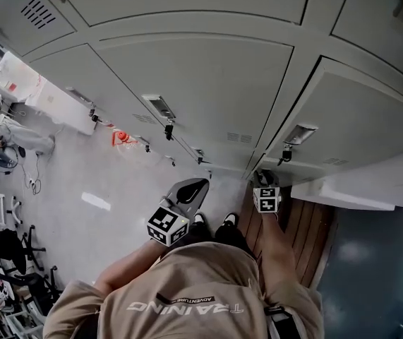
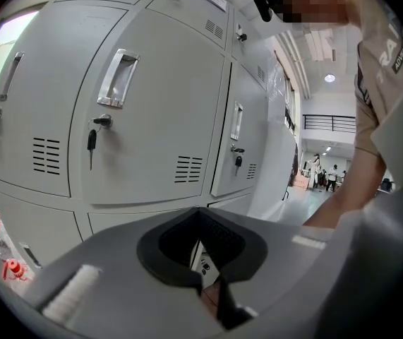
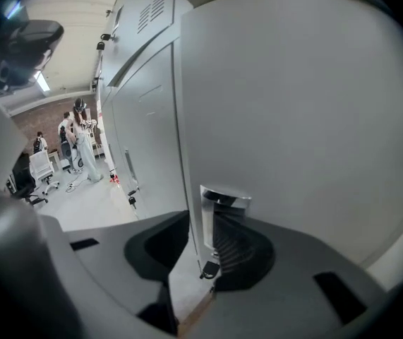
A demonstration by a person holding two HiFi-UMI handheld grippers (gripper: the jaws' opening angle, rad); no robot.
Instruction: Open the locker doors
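Note:
Grey locker doors (image 1: 208, 83) fill the wall ahead of me. In the head view my left gripper (image 1: 197, 186) hangs low in front of them and my right gripper (image 1: 263, 176) is at the seam beside the right column (image 1: 356, 119). The right gripper view has the jaws of that gripper (image 3: 212, 221) open, astride a door's edge. Its chrome handle (image 3: 224, 198) and hanging key (image 3: 208, 268) lie between them, and no pad visibly presses. In the left gripper view my left gripper (image 2: 201, 212) is shut and empty, well short of a closed door (image 2: 152, 104) with handle (image 2: 116, 78) and key (image 2: 92, 143).
A pale door (image 1: 356, 189) stands swung out at the right, next to my right gripper; another (image 1: 46, 94) stands out at the left. A red object (image 1: 121, 138) lies on the floor by the lockers. Office chairs (image 1: 3, 246) and people (image 3: 81, 143) are further off.

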